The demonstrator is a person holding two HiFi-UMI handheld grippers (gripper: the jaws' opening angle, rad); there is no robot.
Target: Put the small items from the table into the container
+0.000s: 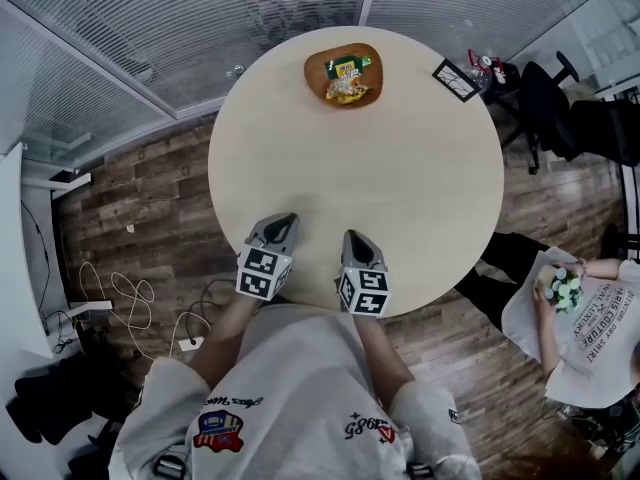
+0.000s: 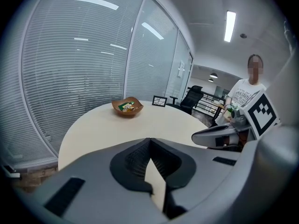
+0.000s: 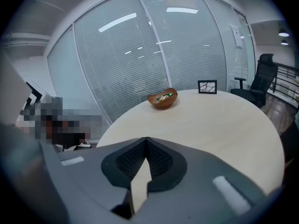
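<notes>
A brown wooden bowl sits at the far edge of the round pale table and holds several small packets, one green and yellow. It also shows in the left gripper view as the bowl and in the right gripper view as the bowl. My left gripper and right gripper hover side by side over the table's near edge, far from the bowl. Both are shut with nothing between the jaws: left gripper, right gripper. No loose small items show on the tabletop.
A small black picture frame stands at the table's far right edge. A black office chair is beyond it. A person in a white shirt sits at the right. Glass walls with blinds run behind the table. Cables lie on the floor at left.
</notes>
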